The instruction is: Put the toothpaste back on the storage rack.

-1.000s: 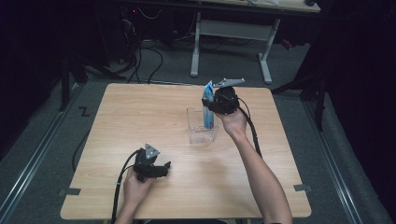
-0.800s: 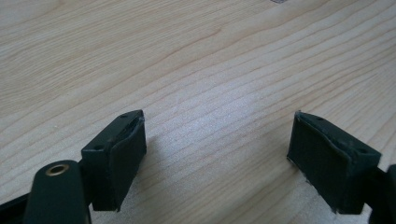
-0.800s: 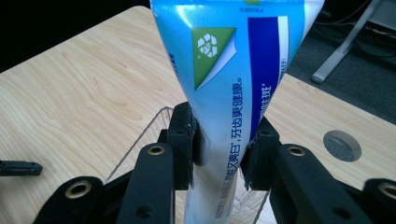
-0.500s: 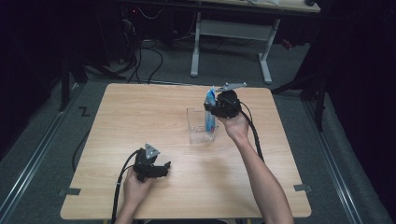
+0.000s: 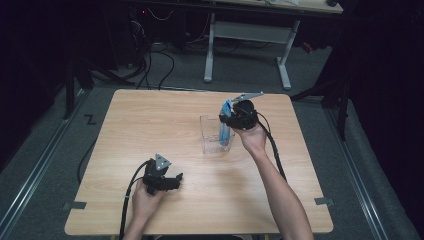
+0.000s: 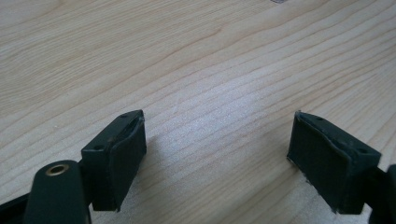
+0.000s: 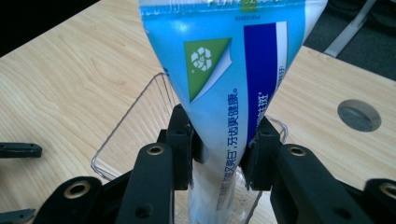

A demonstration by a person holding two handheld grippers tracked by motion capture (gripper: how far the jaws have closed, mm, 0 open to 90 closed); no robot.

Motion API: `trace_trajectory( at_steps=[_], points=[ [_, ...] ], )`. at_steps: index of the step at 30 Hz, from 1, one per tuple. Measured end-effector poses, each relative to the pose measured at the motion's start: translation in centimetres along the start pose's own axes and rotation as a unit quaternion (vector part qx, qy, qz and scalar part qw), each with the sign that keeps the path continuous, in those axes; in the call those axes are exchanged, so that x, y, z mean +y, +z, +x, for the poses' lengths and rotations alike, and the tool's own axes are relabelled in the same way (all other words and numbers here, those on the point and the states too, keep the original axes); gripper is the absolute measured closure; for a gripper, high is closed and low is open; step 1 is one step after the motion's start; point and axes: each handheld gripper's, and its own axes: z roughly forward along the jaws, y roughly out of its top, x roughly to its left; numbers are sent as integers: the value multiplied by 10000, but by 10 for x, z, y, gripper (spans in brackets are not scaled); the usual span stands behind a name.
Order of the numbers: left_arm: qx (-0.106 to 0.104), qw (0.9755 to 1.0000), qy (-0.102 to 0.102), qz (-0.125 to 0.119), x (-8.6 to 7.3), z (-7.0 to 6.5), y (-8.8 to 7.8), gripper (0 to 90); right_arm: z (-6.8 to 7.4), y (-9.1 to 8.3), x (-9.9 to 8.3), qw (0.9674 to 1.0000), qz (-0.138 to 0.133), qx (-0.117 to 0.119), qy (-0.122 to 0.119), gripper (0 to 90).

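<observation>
The right tongs (image 5: 226,120) have carried the blue toothpaste tube (image 5: 224,127) a little toward the near side — its lower end now sits lower inside the clear box (image 5: 210,142).

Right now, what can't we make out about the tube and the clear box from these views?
- Toothpaste tube lower end: in the right gripper view, hidden behind the right gripper, so cap and contact with the clear box floor are unclear.
- Tube top: cut off by the upper edge of that view.
- Box contents: too small in the high view.
- Left gripper: open over bare table.
</observation>
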Motion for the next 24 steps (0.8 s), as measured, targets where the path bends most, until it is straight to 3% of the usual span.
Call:
trace_trajectory(
  at_steps=[10, 16, 24],
  points=[
    [1, 10000, -6, -7, 0, 0, 0, 193, -8, 3, -7, 9998, 22, 7, 202, 670],
    [3, 10000, -8, -9, 0, 0, 0, 193, -12, 5, -7, 9993, -34, -278, 230, 645],
    [2, 10000, -7, -8, 0, 0, 0, 193, -11, 6, -8, 9989, -37, -417, 191, 628]
  ],
)
